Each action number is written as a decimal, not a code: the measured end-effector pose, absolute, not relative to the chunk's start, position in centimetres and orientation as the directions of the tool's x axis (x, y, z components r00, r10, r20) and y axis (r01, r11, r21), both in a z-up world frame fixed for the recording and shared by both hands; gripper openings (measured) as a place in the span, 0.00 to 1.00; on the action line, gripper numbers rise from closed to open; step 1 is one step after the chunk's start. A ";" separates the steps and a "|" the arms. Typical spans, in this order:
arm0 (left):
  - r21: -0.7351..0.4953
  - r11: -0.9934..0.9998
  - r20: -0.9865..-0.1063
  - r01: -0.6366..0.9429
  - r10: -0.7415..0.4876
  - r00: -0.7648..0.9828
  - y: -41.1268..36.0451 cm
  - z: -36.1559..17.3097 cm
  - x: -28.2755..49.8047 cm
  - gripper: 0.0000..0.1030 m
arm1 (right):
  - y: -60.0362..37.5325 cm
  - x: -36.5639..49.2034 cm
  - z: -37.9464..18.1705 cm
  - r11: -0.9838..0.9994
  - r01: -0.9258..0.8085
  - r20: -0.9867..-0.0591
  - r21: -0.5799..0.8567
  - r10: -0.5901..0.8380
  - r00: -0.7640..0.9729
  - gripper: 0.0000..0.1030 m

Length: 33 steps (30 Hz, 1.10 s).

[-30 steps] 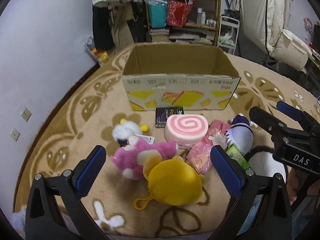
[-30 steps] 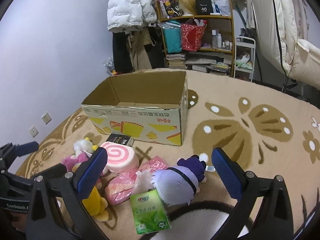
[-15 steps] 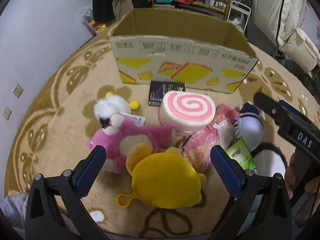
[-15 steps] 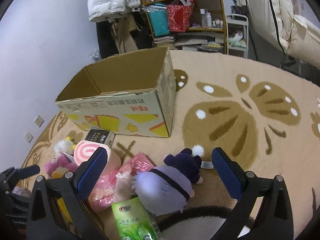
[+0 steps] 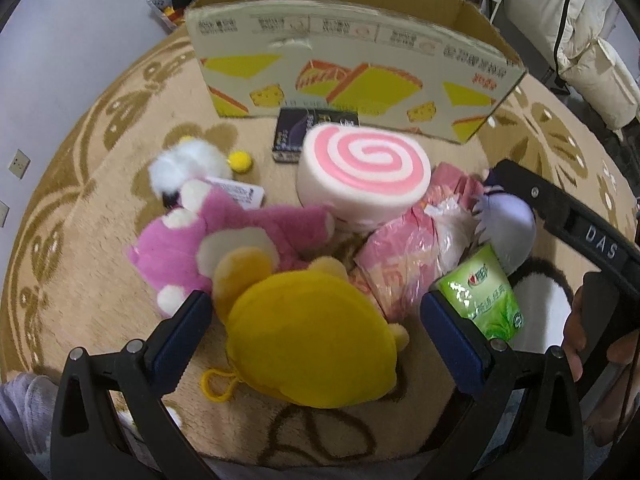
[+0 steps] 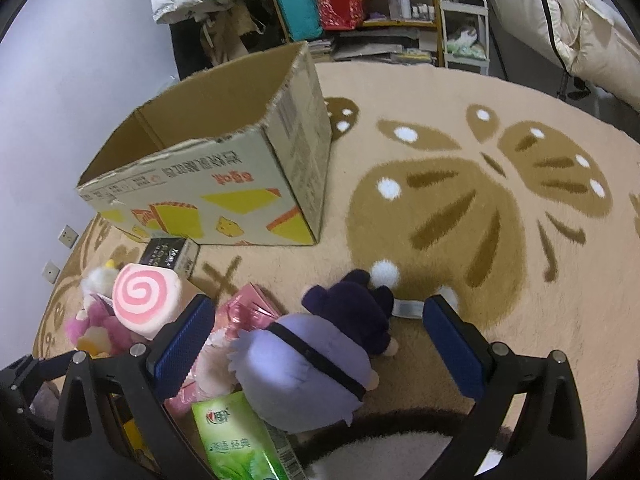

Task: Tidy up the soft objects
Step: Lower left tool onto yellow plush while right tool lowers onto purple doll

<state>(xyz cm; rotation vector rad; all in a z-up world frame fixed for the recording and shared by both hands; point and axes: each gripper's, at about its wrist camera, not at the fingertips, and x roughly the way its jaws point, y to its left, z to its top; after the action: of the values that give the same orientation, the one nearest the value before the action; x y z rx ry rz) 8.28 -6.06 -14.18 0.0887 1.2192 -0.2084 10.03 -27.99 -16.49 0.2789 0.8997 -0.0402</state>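
Yellow round plush (image 5: 316, 336): flat on carpet, nearest.
Pink plush bear (image 5: 224, 240): lying beside it.
Pink-swirl roll cushion (image 5: 362, 174): touching bear.
Purple plush doll (image 6: 316, 356): face-down.
Open cardboard box (image 5: 352, 64): upright behind.

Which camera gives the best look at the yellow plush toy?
The left wrist view: the yellow plush toy lies whole and unobstructed between the open jaws of the left gripper, loop cord visible. The right wrist view shows only a yellow sliver at lower left, hidden behind its own gripper's frame.
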 end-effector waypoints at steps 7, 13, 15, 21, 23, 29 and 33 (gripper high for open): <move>-0.029 0.975 -0.945 0.219 -0.099 0.313 -6.5 -14.7 8.3 0.95 | -28.2 10.5 -17.8 0.962 0.174 -0.818 0.212 0.077 0.570 0.98; -0.062 0.978 -0.953 0.198 -0.117 0.280 -5.8 -15.4 8.5 0.82 | -28.6 10.9 -19.1 0.948 0.201 -0.847 0.245 0.108 0.520 0.90; -0.077 0.981 -0.954 0.181 -0.125 0.271 -5.4 -15.4 8.6 0.79 | -28.6 10.8 -19.1 0.944 0.203 -0.848 0.261 0.124 0.516 0.89; -0.094 0.984 -0.960 0.152 -0.130 0.248 -4.9 -15.8 8.6 0.77 | -28.5 10.6 -19.2 0.945 0.201 -0.854 0.260 0.127 0.505 0.89; -0.084 0.983 -0.959 0.160 -0.124 0.254 -5.2 -15.7 8.5 0.76 | -28.6 10.6 -19.3 0.941 0.206 -0.854 0.270 0.135 0.502 0.89; -0.094 0.985 -0.953 0.144 -0.131 0.272 -4.9 -15.5 8.4 0.70 | -28.6 10.4 -19.1 0.938 0.207 -0.846 0.276 0.136 0.515 0.83; -0.103 0.986 -0.950 0.134 -0.138 0.281 -4.4 -15.3 8.3 0.68 | -28.3 10.4 -19.1 0.938 0.202 -0.847 0.283 0.145 0.512 0.75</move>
<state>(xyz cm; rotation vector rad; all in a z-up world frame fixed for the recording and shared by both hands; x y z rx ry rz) 8.34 -4.36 -15.30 -0.0034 1.2729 -0.1821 10.42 -28.35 -19.06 0.3701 1.0399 -0.0351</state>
